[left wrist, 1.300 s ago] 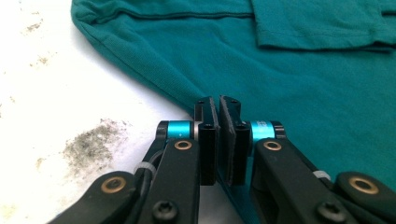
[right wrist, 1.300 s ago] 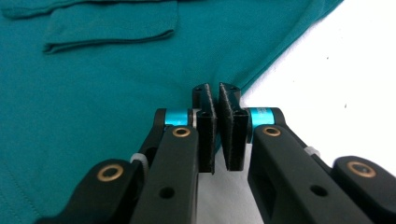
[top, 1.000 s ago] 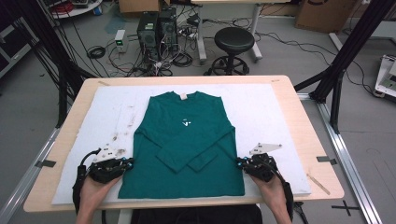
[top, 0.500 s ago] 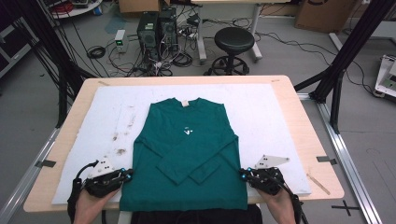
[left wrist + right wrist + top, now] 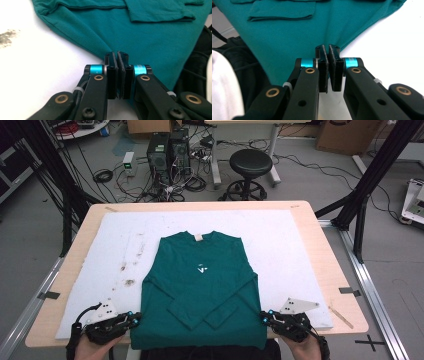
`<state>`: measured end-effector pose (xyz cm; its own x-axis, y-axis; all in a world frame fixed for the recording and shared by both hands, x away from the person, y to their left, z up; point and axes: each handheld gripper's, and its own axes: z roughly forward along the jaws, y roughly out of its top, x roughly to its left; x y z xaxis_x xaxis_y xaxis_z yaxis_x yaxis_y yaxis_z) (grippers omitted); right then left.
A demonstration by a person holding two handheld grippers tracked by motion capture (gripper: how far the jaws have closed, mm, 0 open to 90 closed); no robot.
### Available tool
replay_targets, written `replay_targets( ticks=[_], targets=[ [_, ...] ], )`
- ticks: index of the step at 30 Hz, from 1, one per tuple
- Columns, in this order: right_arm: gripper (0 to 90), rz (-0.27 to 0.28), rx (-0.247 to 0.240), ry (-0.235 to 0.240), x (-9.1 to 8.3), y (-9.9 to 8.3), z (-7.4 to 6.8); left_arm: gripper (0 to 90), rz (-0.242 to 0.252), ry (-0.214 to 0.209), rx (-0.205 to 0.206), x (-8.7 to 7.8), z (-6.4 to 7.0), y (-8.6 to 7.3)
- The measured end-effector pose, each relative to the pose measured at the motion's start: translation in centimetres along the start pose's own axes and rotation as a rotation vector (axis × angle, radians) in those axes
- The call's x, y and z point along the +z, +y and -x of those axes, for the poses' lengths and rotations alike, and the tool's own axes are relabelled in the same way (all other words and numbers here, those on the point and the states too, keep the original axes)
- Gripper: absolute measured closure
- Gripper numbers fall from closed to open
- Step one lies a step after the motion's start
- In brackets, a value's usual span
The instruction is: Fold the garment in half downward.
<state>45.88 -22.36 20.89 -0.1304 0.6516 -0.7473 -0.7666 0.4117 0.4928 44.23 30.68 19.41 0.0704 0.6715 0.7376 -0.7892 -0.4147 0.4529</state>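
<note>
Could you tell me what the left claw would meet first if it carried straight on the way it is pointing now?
The left claw is shut on the hem corner of the green shirt, so straight ahead it would run over more of that shirt, probably reaching the folded sleeve cuff first; depth is hard to judge.

High view: overhead, facing forward-down. Gripper views: close, low, facing along jaws. Shared: long-sleeved teal cotton shirt (image 5: 202,290) hem.

No word or number can be read; the green shirt (image 5: 202,287) carries a small white mark (image 5: 201,269) on its chest, shaped like a V, too small to read as letters; at 12 o'clock from the mark, a pale neck label (image 5: 198,237) sits in the collar, its print not legible.
</note>
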Motion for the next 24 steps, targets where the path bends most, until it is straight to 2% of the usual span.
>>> replay_targets(
  ticks=[4, 9, 10, 11, 12, 13, 14, 16, 17, 18, 19, 22, 23, 24],
  targets=[
    [87.4, 0.000, -0.002, 0.008, -0.6, -0.8, -0.7, 86.5, -0.008, -0.028, 0.009, -0.3, 0.6, -0.3],
    [85.6, -0.001, 0.008, 0.031, -0.9, -1.1, -0.7, 85.2, -0.002, -0.033, 0.008, -0.4, 0.6, -0.3],
    [70.0, 0.017, 0.013, 0.036, -0.9, -1.0, -0.5, 72.4, 0.017, -0.026, -0.003, -0.6, 0.3, -0.1],
    [59.1, 0.033, 0.023, 0.027, -1.0, -0.9, -0.4, 63.8, 0.017, -0.026, -0.003, -0.6, 0.3, -0.1],
    [52.9, 0.050, 0.035, 0.017, -1.1, -0.8, -0.2, 58.5, 0.050, -0.016, -0.017, -0.9, -0.2, 0.2],
    [47.8, 0.071, 0.048, 0.015, -1.2, -0.6, 0.0, 55.5, 0.050, -0.016, -0.017, -0.9, -0.2, 0.2],
    [42.9, 0.103, 0.057, 0.013, -1.3, -0.5, 0.3, 52.0, 0.088, -0.012, -0.019, -1.2, -0.6, 0.8],
    [37.2, 0.145, 0.077, 0.007, -1.5, 0.0, 0.9, 48.0, 0.106, -0.004, -0.017, -1.3, -0.8, 1.1],
    [37.2, 0.145, 0.077, 0.007, -1.5, 0.0, 0.9, 48.0, 0.128, 0.017, -0.017, -1.4, -0.9, 1.5],
    [32.0, 0.156, 0.079, -0.017, -1.5, 0.6, 1.4, 44.4, 0.165, 0.069, -0.024, -1.5, -1.4, 2.2],
    [30.8, 0.156, 0.077, -0.040, -1.3, 1.1, 1.8, 43.6, 0.165, 0.069, -0.024, -1.5, -1.4, 2.2],
    [31.1, 0.154, 0.072, -0.062, -0.9, 1.9, 2.3, 42.4, 0.188, 0.081, -0.030, -1.2, -2.2, 3.3],
    [32.7, 0.133, 0.076, -0.054, -0.2, 2.9, 3.0, 42.4, 0.170, 0.080, -0.026, -0.9, -2.4, 3.7],
    [31.1, 0.135, 0.076, -0.057, 0.1, 3.3, 3.3, 42.4, 0.122, 0.096, -0.033, -0.3, -3.0, 4.7]
  ],
)
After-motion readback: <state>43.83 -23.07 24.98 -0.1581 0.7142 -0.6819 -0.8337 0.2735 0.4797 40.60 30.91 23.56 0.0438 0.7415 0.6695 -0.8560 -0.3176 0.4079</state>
